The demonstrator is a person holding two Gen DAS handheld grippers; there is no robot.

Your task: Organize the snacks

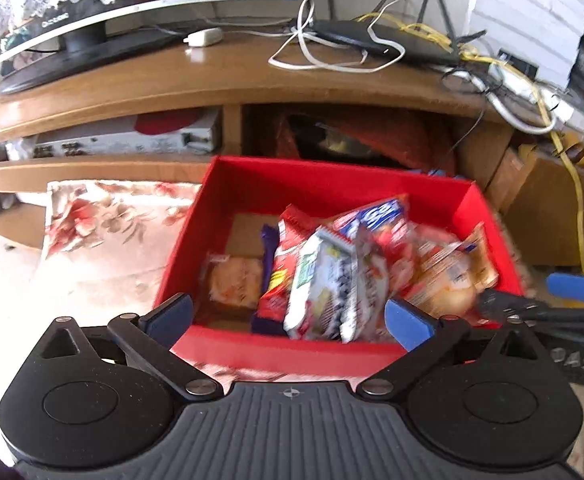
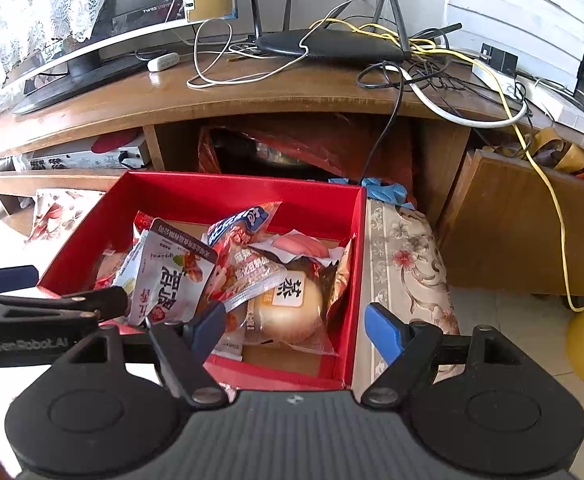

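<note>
Both grippers spread, holding nothing: left gripper [image 1: 288,320] over the red box's [image 1: 331,188] near wall, right gripper [image 2: 295,330] above the bun pack [image 2: 292,312]. Snack packets [image 1: 323,280] heaped loosely inside; I risk snagging a neighbouring wrapper and dragging it out.

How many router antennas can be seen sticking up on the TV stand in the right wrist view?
4 on the router: two at its left end, two crossing at its right end. Another lies low toward the right, and cables may hide more.

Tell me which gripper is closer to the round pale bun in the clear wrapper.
Right. The right gripper hangs open directly over the bun; the left gripper, also open, is above the packets further left in the red box.
</note>
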